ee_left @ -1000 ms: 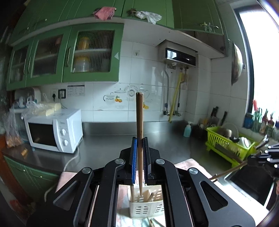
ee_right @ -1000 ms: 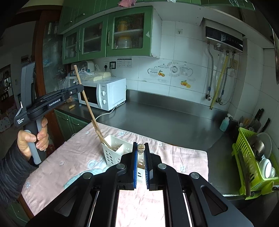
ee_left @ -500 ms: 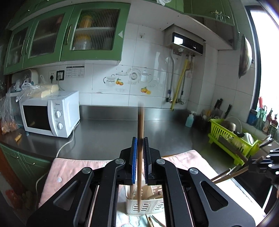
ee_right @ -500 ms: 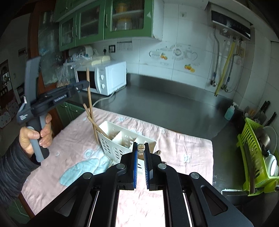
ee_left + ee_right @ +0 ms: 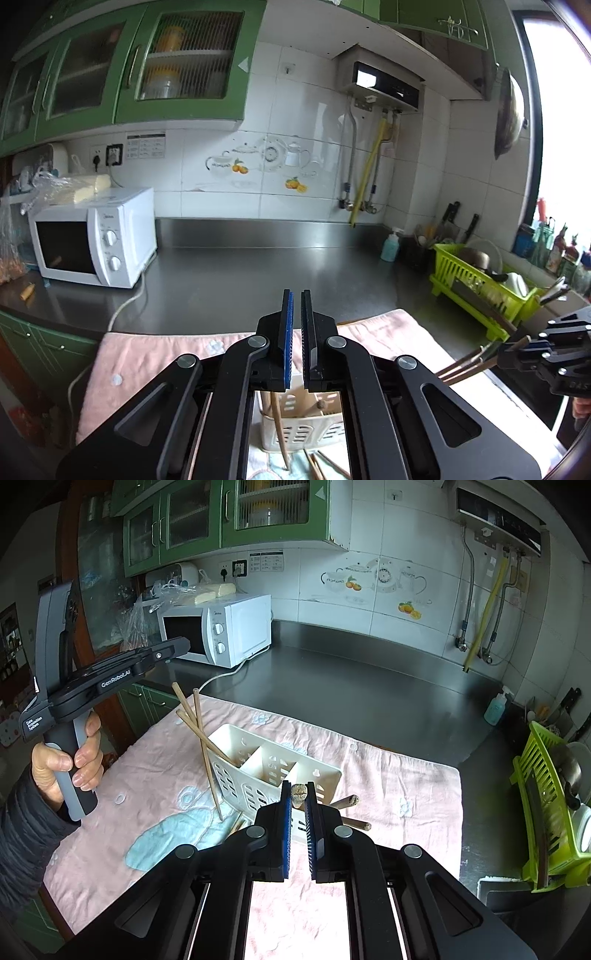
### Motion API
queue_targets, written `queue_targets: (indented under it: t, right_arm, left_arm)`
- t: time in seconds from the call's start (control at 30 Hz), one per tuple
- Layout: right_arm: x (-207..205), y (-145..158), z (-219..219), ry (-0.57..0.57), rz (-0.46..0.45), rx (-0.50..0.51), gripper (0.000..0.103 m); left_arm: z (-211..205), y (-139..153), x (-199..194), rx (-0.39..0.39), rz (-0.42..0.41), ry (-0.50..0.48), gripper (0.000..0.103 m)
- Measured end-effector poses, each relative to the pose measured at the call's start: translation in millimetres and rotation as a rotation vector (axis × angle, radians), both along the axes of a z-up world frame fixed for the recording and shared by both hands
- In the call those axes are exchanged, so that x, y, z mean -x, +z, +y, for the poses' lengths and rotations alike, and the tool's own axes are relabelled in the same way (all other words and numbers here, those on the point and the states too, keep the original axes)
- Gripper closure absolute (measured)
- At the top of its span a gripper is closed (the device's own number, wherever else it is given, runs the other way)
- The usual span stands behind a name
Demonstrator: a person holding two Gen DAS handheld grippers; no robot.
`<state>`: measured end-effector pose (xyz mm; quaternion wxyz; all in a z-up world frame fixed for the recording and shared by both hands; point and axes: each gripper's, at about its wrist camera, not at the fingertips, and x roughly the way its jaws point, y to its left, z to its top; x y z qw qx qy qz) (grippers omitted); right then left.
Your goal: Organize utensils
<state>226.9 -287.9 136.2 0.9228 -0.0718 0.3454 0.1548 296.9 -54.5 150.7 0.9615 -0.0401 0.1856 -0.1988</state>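
A white slotted utensil holder (image 5: 273, 771) stands on a pink cloth (image 5: 399, 797); it also shows in the left wrist view (image 5: 299, 424). Two chopsticks (image 5: 207, 738) lean in its left compartment. A third chopstick (image 5: 205, 753) stands outside the holder's left wall, tip on the cloth. My left gripper (image 5: 295, 310) is above the holder, jaws slightly apart and empty. My right gripper (image 5: 299, 794) is shut on wooden chopsticks, seen end-on (image 5: 300, 793), and they show in the left wrist view (image 5: 469, 365). More chopsticks (image 5: 317, 465) lie on the cloth by the holder.
A white microwave (image 5: 221, 627) stands at the back left of the steel counter (image 5: 369, 686). A green dish rack (image 5: 550, 805) sits at the right. A soap bottle (image 5: 495, 707) stands by the wall.
My left gripper has let go of its chopstick, which now stands outside the holder's left wall. Both grippers have come closer to the holder.
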Motion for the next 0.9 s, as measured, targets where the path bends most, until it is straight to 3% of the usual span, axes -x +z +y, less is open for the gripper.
queue_targets:
  t: [0.43, 0.5, 0.57, 0.63, 0.9]
  right_arm:
    - [-11.0, -9.0, -1.4, -0.007, 0.027, -0.014, 0.096]
    - [-10.5, -8.1, -2.0, -0.008, 0.022, -0.022, 0.094]
    - [-9.0, -6.3, -1.8, -0.009, 0.013, -0.022, 0.092]
    - [-7.5, -3.2, -1.2, -0.011, 0.002, -0.026, 0.090]
    - [2.3, 9.7, 13.5, 0.039, -0.055, -0.042, 0.089]
  left_arm:
    - [6.7, -0.3, 7.6, 0.010, 0.008, -0.011, 0.097]
    - [9.3, -0.5, 9.0, 0.015, 0.009, -0.010, 0.097]
    - [12.0, -0.7, 11.0, 0.017, 0.008, -0.002, 0.088]
    - [15.3, -0.3, 14.5, 0.026, 0.005, -0.005, 0.085]
    - [28.8, 5.2, 34.6, 0.045, -0.009, -0.001, 0.085]
